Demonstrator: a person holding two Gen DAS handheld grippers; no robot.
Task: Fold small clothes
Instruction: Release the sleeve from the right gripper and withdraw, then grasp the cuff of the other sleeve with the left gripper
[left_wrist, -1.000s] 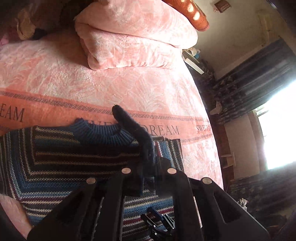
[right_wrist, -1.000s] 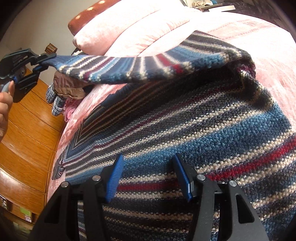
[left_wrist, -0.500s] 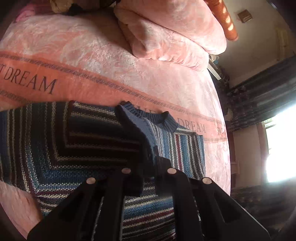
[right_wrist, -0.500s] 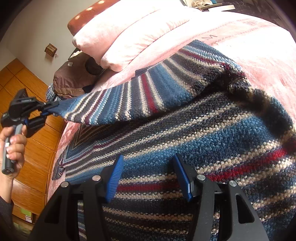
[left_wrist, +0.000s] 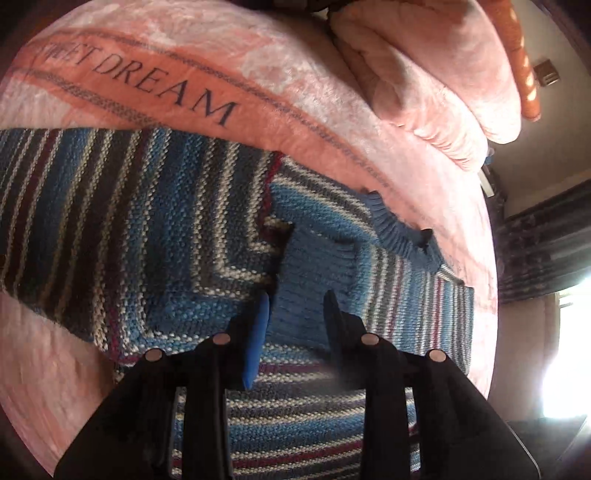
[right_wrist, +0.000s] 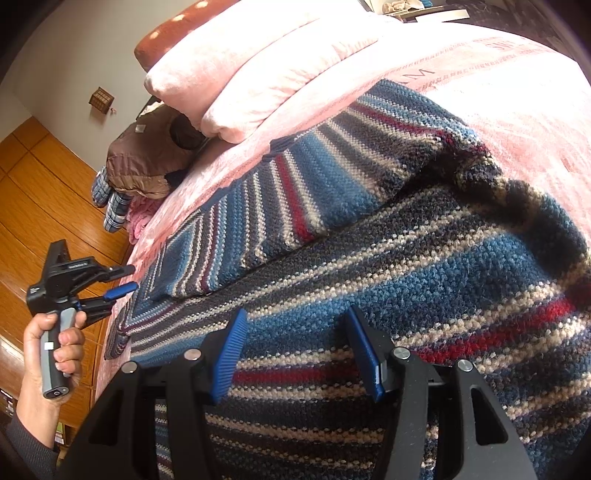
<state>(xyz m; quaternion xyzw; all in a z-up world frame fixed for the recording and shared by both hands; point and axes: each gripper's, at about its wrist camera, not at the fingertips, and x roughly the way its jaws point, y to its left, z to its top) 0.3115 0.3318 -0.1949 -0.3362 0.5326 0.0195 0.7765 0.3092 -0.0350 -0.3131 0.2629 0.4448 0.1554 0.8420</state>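
With one sleeve (right_wrist: 295, 206) folded across the sweater (left_wrist: 207, 236) at frame centre, we hold both grippers, left (left_wrist: 295, 314) and right (right_wrist: 295, 343), wide and empty; the other sleeve likely comes next.

Sweater (right_wrist: 424, 266): lies flat on the bed (right_wrist: 517, 96), one sleeve (right_wrist: 295, 206) folded across its body (cuff end toward the left gripper). Folded blanket (right_wrist: 266, 74): on the bed beyond the sweater, at the head end. Left gripper (right_wrist: 123, 278): at the bed's far edge, off the sweater. Right gripper (right_wrist: 295, 343): above the sweater's near part.
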